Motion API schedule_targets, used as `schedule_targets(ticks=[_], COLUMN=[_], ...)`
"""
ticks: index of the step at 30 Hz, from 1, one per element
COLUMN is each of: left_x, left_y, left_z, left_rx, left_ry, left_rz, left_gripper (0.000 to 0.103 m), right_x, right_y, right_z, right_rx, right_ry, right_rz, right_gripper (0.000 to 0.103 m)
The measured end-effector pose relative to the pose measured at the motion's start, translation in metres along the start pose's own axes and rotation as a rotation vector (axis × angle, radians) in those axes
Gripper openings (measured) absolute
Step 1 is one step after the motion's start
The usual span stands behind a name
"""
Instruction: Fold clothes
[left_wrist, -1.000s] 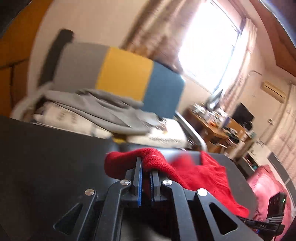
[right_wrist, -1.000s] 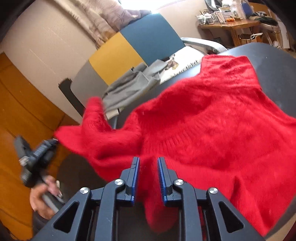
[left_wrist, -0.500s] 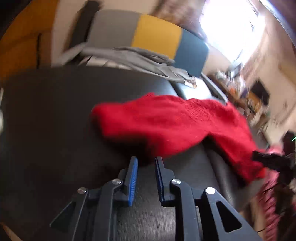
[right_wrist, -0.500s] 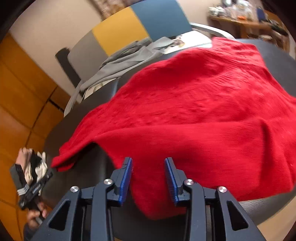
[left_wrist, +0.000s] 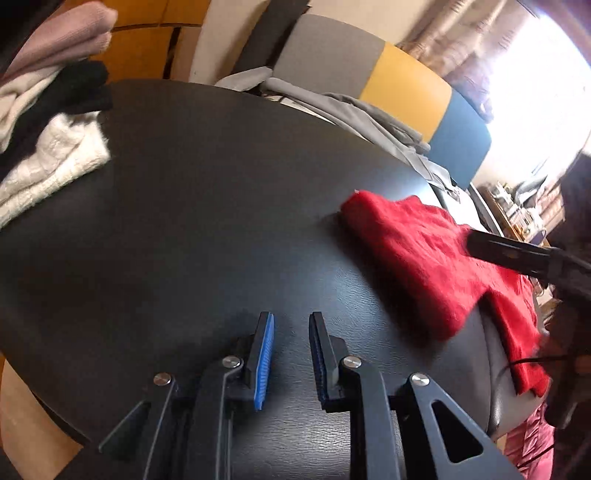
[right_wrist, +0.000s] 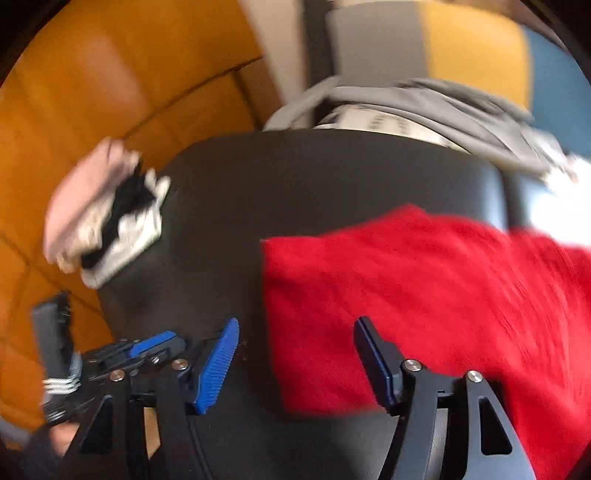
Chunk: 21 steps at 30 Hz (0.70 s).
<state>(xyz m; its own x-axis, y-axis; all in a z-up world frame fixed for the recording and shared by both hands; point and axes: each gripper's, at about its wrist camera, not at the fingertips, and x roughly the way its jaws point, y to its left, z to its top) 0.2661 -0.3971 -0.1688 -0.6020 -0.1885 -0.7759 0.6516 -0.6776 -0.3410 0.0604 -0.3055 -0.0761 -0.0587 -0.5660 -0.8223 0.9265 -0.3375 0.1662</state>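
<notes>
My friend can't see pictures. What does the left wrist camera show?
A red sweater lies on a black table, off to the right of the open, empty left gripper. Folded clothes are stacked at the table's far left edge.

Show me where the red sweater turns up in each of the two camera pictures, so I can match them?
Left wrist view: red sweater lies at the right, on the dark table, trailing over its edge.
Right wrist view: red sweater fills the lower right, its edge between the opening jaws.
Shared landmark: the pile of clothes at the table's left.
</notes>
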Motion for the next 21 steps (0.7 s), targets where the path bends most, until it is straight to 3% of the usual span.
schedule_targets(ticks=[5, 7, 8, 10, 11, 14, 16, 21], left_x=[-0.009, -0.010, -0.008, -0.005, -0.005, -0.005, -0.003, 0.009], left_y=[0.021, 0.029, 0.031, 0.033, 0.035, 0.030, 0.022, -0.019], left_z=[0.008, 0.009, 0.009, 0.008, 0.007, 0.005, 0.006, 0.018], left_rx=[-0.053, -0.074, -0.078, -0.085, -0.088, -0.068, -0.060, -0.052], left_ry=[-0.018, -0.018, -0.015, -0.008, -0.007, -0.001, 0.008, 0.042], left_rz=[0.024, 0.020, 0.022, 0.022, 0.021, 0.006, -0.029, -0.207], left_gripper=[0.019, 0.020, 0.020, 0.020, 0.020, 0.020, 0.020, 0.021], right_x=[0.064, 0.080, 0.081, 0.077, 0.073, 0.042, 0.003, -0.064], right_y=[0.036, 0.031, 0.028, 0.017, 0.010, -0.030, -0.069, -0.171], right_z=[0.011, 0.005, 0.002, 0.000, 0.000, 0.003, 0.000, -0.064], right_rx=[-0.206, -0.205, -0.189, -0.157, -0.132, 0.081, 0.259, 0.624], right_ry=[0.085, 0.131, 0.122, 0.100, 0.088, 0.010, -0.098, -0.267], right_rz=[-0.252, -0.269, -0.259, -0.261, -0.254, -0.130, -0.021, 0.094], right_gripper=[0.066, 0.042, 0.042, 0.015, 0.015, 0.014, 0.013, 0.014])
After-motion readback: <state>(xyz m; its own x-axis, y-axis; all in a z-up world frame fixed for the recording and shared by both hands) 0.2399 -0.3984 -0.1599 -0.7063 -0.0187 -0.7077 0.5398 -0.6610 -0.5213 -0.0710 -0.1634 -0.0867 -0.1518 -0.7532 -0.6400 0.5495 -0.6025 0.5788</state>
